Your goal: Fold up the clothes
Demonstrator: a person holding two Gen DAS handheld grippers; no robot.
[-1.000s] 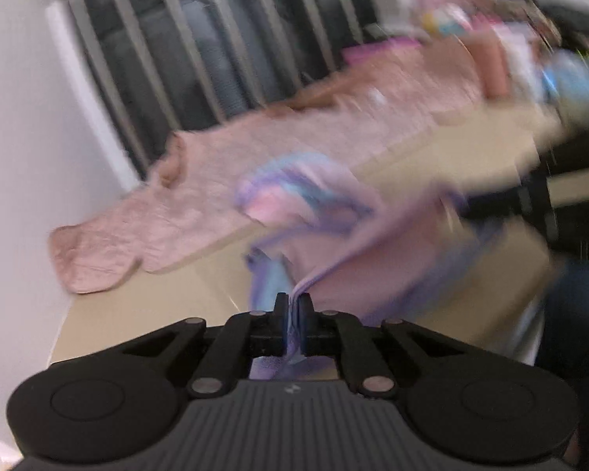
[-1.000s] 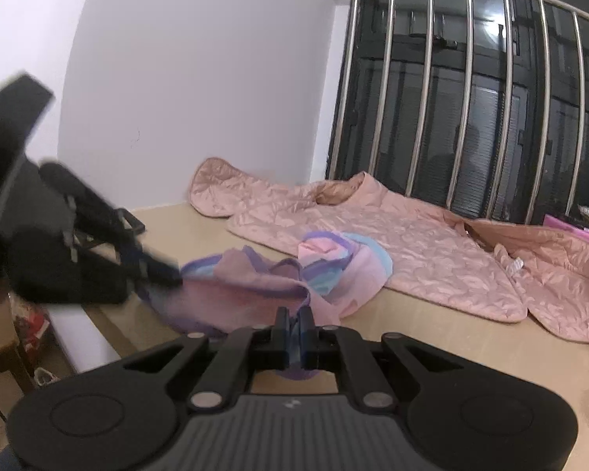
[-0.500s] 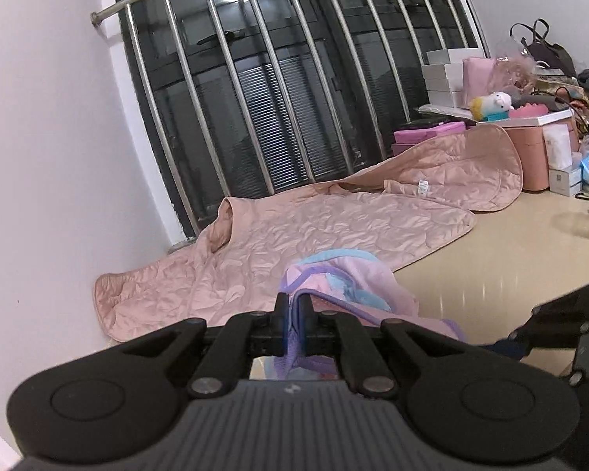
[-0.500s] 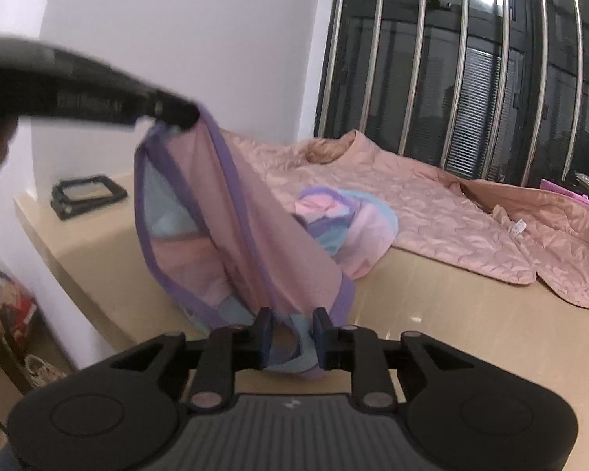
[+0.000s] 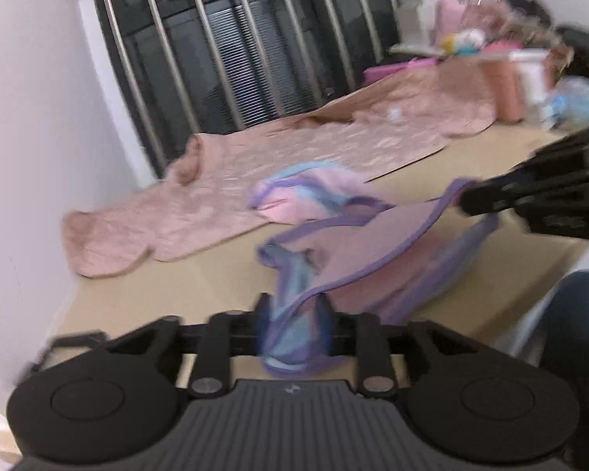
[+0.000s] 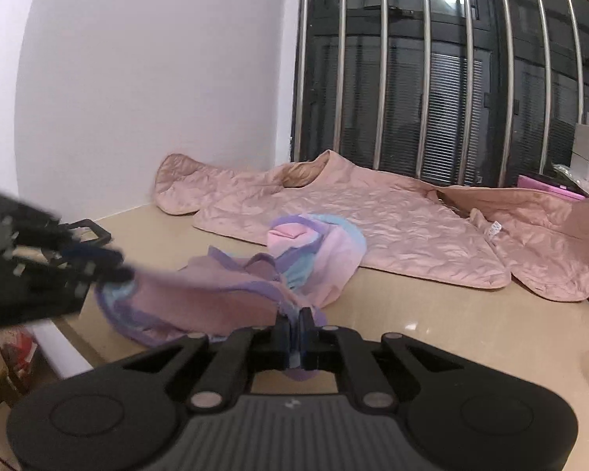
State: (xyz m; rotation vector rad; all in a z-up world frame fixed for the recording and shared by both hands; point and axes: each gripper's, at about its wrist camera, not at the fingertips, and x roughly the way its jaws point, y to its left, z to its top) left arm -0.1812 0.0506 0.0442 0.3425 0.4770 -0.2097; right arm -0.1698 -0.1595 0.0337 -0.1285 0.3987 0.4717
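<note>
1. Left wrist view, change: half a second ago the left gripper (image 5: 292, 310) pinched the purple-edged hem tight; now its jaws are opening, and the bunched fold of the small pastel garment (image 5: 357, 251) lies loosely between them, pads no longer pressing.
2. Left wrist view, garment: pink, blue and purple cloth stretches from the jaws at 6 o'clock toward 3 o'clock, where the right gripper (image 5: 465, 198) holds its far edge. A rolled part of it rests at centre on the beige tabletop (image 5: 169, 294).
3. Left wrist view, surroundings: pink quilted jacket (image 5: 255, 180) spread flat from 9 to 2 o'clock, behind the garment and partly under it. Window bars (image 5: 216, 39) at 12 o'clock. Blurred boxes and clutter at 2 o'clock.
4. Right wrist view, change: the garment, hanging in the air half a second earlier, now sags onto the table.
5. Right wrist view, gripper: right gripper (image 6: 294, 324) pressed together on a purple hem at 6 o'clock. Left gripper (image 6: 114, 267) blurred at 9 o'clock, at the cloth's other end.
6. Right wrist view, garment: the garment (image 6: 224, 294) lies centre to 8 o'clock, its rolled part touching the jacket (image 6: 373, 219).
7. Judgement: the left release suggests one corner is being set down or re-gripped; the fold looks unfinished, the cloth still rumpled.
</note>
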